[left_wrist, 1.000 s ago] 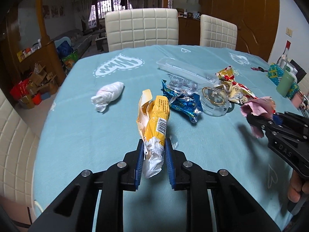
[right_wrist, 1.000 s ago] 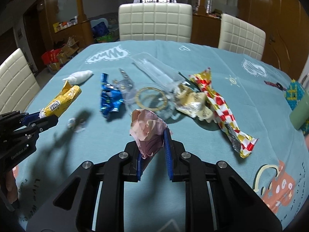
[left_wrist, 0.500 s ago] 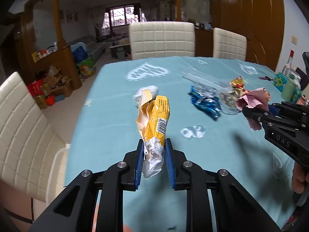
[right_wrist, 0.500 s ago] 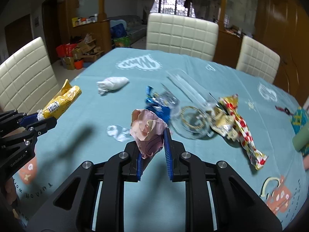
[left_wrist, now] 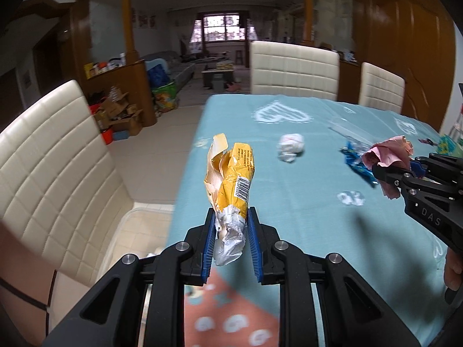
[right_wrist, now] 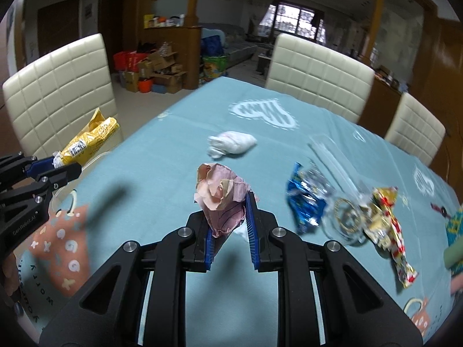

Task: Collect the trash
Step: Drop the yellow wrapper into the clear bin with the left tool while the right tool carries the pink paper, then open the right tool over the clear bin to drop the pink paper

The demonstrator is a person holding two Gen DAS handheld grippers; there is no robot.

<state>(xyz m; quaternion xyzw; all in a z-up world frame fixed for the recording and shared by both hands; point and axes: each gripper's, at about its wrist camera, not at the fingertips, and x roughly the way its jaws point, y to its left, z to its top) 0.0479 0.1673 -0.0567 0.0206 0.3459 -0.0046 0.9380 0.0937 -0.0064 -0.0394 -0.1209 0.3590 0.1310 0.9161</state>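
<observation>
My left gripper (left_wrist: pixel 231 232) is shut on a crumpled yellow snack wrapper (left_wrist: pixel 233 173), held upright over the table's left edge. The same yellow wrapper (right_wrist: pixel 89 141) and left gripper (right_wrist: pixel 59 164) show at the left of the right wrist view. My right gripper (right_wrist: pixel 230 228) is shut on a crumpled pink paper (right_wrist: pixel 221 196) above the tablecloth; that pink paper (left_wrist: pixel 387 153) also appears at the right of the left wrist view. On the table lie a white paper ball (right_wrist: pixel 231 144), a blue foil wrapper (right_wrist: pixel 303 205) and a red-gold wrapper (right_wrist: pixel 390 225).
The table carries a light-blue cloth (left_wrist: pixel 303 190). A cream chair (left_wrist: pixel 55 156) stands at its left side, with a white bin rim (left_wrist: pixel 136 217) below the table edge. Two more cream chairs (right_wrist: pixel 315 72) stand at the far end. A clear plastic tray (right_wrist: pixel 332 156) lies among the wrappers.
Both grippers have swung left with their loads still gripped. The left one now hangs over the table's left edge, and the chair and the bin below have come into view.
</observation>
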